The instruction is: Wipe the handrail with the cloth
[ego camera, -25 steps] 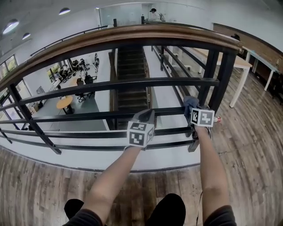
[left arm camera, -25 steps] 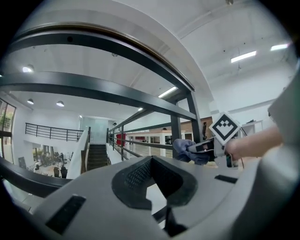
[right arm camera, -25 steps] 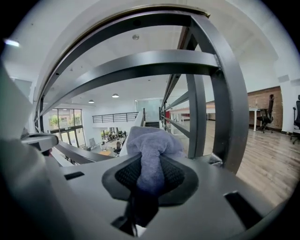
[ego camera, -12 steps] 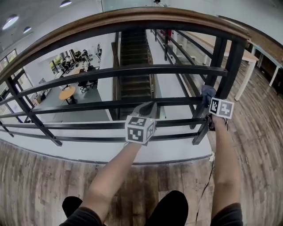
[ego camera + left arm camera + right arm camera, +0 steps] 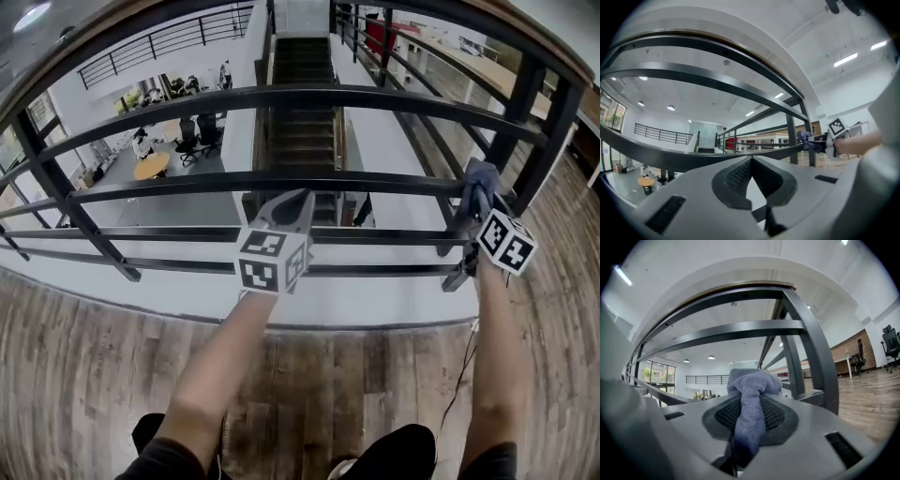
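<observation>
- The right gripper (image 5: 749, 401) has its jaws clenched on the blue-grey cloth (image 5: 752, 380).
- The cloth seems to touch a black bar (image 5: 281, 183) beside the post (image 5: 530, 131), below the handrail (image 5: 740, 290).
- The left gripper (image 5: 751, 161) has its jaws closed together, empty, near the middle bars.

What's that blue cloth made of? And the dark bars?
The cloth looks like soft terry fabric, greyish blue: its surface is fuzzy and it bunches in folds. The railing bars seem to be metal painted matte dark grey: smooth, straight, sharp-edged.
</observation>
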`<action>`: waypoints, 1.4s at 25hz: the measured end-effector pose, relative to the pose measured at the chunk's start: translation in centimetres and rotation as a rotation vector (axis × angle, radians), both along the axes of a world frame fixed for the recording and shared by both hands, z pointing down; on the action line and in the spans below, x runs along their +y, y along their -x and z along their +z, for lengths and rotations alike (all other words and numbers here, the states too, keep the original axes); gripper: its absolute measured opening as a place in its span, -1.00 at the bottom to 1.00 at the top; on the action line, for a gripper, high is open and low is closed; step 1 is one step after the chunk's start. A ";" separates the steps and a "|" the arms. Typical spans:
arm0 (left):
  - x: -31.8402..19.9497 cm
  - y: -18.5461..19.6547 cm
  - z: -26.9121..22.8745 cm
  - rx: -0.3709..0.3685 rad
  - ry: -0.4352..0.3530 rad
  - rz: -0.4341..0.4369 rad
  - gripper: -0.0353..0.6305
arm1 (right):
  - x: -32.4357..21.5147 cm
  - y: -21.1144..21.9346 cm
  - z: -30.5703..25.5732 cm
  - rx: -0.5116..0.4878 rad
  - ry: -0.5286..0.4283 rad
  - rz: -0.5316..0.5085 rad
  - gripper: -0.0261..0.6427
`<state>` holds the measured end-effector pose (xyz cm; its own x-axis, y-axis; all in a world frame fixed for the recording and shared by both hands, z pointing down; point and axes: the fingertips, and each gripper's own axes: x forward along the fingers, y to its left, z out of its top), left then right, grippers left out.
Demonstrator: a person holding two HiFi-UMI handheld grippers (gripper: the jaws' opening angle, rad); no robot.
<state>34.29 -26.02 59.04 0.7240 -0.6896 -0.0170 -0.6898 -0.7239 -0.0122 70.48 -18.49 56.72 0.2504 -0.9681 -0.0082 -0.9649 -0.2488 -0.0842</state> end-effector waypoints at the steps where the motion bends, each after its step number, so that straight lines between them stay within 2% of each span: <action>1: -0.7 2.2 0.5 0.006 -0.003 -0.021 -0.90 | -0.2 2.9 0.4 0.011 -0.026 -0.013 -0.65; 4: -3.0 9.4 2.4 0.008 -0.001 -0.096 -0.90 | -1.1 12.4 2.1 0.029 -0.083 -0.069 -0.65; 7: -5.0 17.2 3.7 0.014 -0.001 -0.167 -0.90 | -3.3 22.6 4.1 0.020 -0.085 -0.167 -0.65; 15: -8.0 35.3 4.3 0.003 -0.022 -0.259 -0.90 | -10.3 47.7 9.2 0.008 0.015 -0.344 -0.65; 17: -8.7 39.4 4.0 0.022 -0.020 -0.290 -0.90 | -12.7 53.6 9.7 0.020 0.046 -0.397 -0.65; 20: -10.2 45.6 4.8 0.007 -0.015 -0.343 -0.90 | -16.2 62.0 10.4 0.054 0.086 -0.468 -0.65; 24: -11.7 52.8 6.9 -0.049 -0.020 -0.393 -0.90 | -19.8 71.5 12.7 0.077 0.128 -0.544 -0.65; 27: -13.0 58.9 8.3 -0.057 -0.014 -0.449 -0.90 | -21.9 79.9 14.1 0.079 0.152 -0.619 -0.65; 30: -14.4 63.6 10.4 -0.071 0.007 -0.484 -0.90 | -23.8 87.7 15.1 0.075 0.181 -0.680 -0.65; 33: -15.3 68.1 12.1 -0.104 -0.002 -0.538 -0.90 | -25.2 95.2 15.8 0.069 0.196 -0.737 -0.65; 35: -15.5 70.7 12.6 -0.099 -0.001 -0.564 -0.90 | -25.8 99.5 16.2 0.066 0.203 -0.761 -0.65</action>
<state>-36.41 -41.52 71.61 0.2417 -0.9698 0.0313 -0.9650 -0.2436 -0.0972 -28.97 -44.30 72.94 -0.4765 -0.8573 0.1951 -0.8775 0.4775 -0.0449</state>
